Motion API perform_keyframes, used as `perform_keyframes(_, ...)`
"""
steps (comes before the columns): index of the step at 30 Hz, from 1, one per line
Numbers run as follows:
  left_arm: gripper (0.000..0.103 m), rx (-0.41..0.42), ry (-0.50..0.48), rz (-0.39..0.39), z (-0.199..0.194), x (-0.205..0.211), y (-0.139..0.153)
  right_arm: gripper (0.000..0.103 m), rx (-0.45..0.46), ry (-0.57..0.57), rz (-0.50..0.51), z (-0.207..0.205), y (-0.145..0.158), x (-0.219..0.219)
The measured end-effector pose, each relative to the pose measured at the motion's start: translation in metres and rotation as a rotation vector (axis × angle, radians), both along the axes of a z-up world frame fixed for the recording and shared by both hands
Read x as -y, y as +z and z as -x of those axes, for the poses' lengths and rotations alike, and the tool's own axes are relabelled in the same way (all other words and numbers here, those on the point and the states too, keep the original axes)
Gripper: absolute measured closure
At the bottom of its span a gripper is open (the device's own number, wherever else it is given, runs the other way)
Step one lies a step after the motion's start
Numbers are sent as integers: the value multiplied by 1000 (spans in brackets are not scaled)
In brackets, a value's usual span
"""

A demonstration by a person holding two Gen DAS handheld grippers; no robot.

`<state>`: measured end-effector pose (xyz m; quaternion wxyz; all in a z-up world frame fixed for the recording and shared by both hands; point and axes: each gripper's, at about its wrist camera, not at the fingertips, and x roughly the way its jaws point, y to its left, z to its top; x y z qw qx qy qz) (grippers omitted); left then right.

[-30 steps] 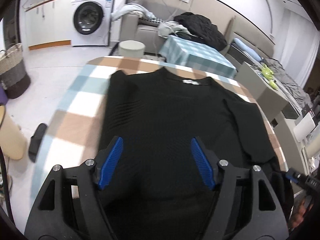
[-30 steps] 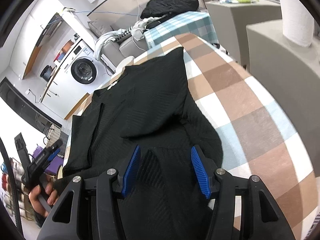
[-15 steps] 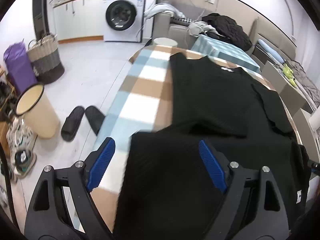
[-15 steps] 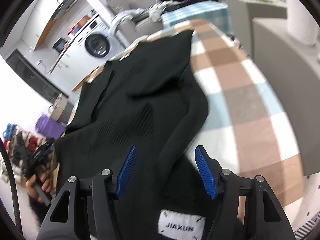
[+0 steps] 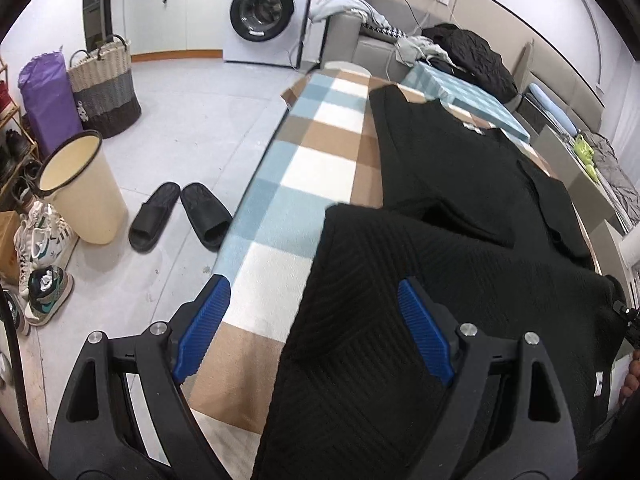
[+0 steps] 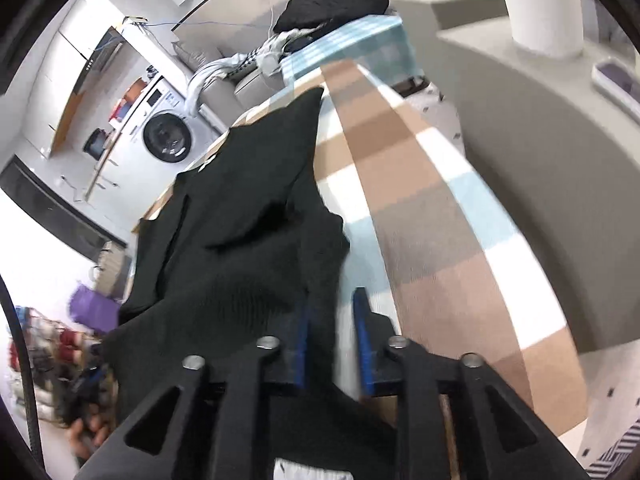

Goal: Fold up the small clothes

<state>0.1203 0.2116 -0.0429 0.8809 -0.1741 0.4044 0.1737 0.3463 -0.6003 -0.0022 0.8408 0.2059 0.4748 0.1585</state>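
Left wrist view: the left tool (image 5: 312, 326) has swung leftward since a second ago, from over the black sweater's (image 5: 460, 280) middle to its left edge, jaws spread wide and pinching nothing. The ribbed sweater lies on the checked worktop (image 5: 320, 168), its hem folded up over the body. Right wrist view: the right tool (image 6: 334, 334), earlier wider, is closing with sweater fabric between its jaws.

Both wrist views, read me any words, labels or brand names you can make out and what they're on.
None can be read.
Neck label on the black sweater: too small.
Side tag: too small.
White tag: cut off, blurred.
Washing machine panel: too small.
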Motion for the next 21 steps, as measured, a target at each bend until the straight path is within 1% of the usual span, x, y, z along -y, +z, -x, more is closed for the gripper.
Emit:
perform_keyframes(2, 19, -14, -19, 6, -3, 3, -5, 60, 21, 24, -2, 8, 0, 3)
perform_keyframes(5, 19, -32, -40, 19, -13, 7, -13, 59, 9, 97, -3, 14, -6, 0)
perform_keyframes(8, 19, -48, -56, 27, -20, 11, -18, 59, 22, 148, 63, 18, -9, -13)
perform_keyframes(9, 20, -46, -64, 29, -21, 13, -20, 59, 31, 160, 75, 19, -10, -17)
perform_keyframes(11, 26, -50, -69, 28, -23, 14, -22, 59, 42, 182, 90, 22, -10, -21)
perform_keyframes(12, 31, -55, -68, 28, -23, 14, -22, 56, 41, 189, 95, 22, -11, -22)
perform_keyframes(13, 33, -60, -68, 33, -23, 13, -23, 53, 43, 198, 98, 21, -11, -23)
perform_keyframes(14, 33, -67, -65, 40, -23, 13, -25, 45, 40, 209, 104, 22, -11, -23)
perform_keyframes(15, 33, -69, -63, 44, -22, 12, -25, 43, 39, 216, 107, 25, -11, -22)
perform_keyframes(18, 33, -73, -62, 44, -20, 10, -26, 42, 44, 248, 131, 31, -8, -22)
perform_keyframes(20, 33, -70, -64, 44, -22, 11, -26, 42, 46, 280, 174, 33, -9, -27)
perform_keyframes(21, 35, -68, -65, 45, -22, 10, -26, 42, 48, 286, 195, 34, -10, -29)
